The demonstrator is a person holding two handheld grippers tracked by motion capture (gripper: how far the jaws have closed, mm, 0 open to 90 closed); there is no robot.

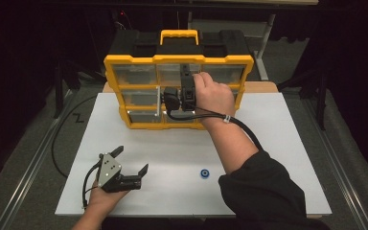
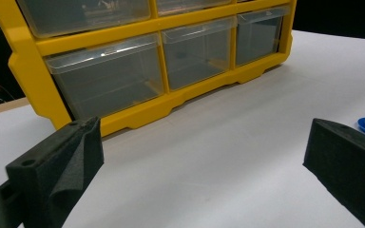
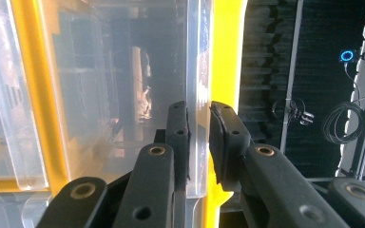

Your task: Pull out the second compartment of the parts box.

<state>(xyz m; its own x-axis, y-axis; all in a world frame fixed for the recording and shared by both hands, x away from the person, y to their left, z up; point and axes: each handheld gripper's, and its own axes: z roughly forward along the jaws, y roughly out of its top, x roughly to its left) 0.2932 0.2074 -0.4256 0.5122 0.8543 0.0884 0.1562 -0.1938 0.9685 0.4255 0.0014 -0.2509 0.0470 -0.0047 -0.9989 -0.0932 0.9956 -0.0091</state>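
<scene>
Right tool [image 3: 198, 137] seemingly pinches drawer lip [image 3: 196, 95]; blue ring [image 1: 204, 173] well apart

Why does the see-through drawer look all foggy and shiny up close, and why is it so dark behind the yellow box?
Right gripper view: the drawer is too near, so blurred, with glare. High view: light falls on the table; the room behind the yellow box is unlit.

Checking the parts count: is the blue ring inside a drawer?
No, the blue ring lies on the white table, apart from the organizer.
</scene>
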